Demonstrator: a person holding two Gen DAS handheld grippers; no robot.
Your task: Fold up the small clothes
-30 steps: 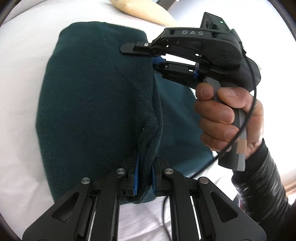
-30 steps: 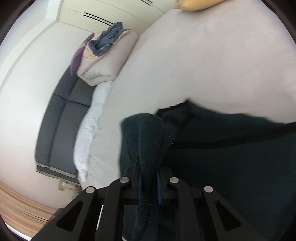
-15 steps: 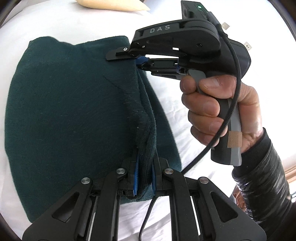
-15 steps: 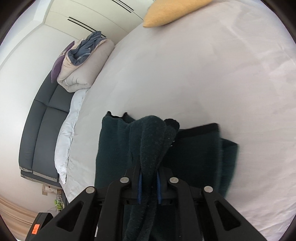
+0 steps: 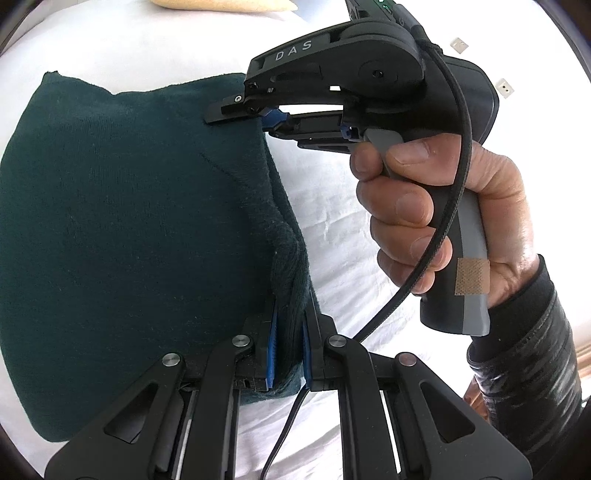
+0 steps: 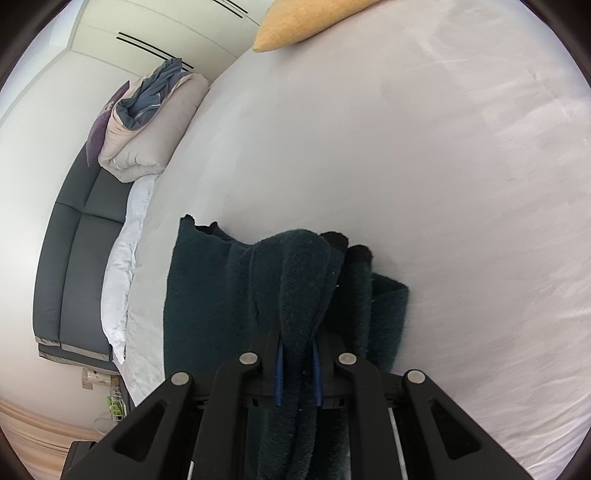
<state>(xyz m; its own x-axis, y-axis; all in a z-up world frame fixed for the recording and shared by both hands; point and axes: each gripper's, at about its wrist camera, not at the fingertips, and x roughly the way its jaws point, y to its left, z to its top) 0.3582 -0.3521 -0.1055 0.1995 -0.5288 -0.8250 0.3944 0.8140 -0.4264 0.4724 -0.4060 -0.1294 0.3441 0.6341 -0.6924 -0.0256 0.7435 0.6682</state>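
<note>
A dark green knit garment, fuzzy and folded, lies on a white bedsheet; the left gripper clamps its thick near edge, the right gripper pinches its far edge; a yellow cushion rests beyond.

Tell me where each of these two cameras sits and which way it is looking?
Left wrist: sits on the left tool, looking down along its fingers at the green garment on the white bed; the right hand and right tool show.
Right wrist: sits on the right tool, looking across the bed toward a sofa; only its own fingers show.
Shared: the garment, gripped by both tools.
</note>
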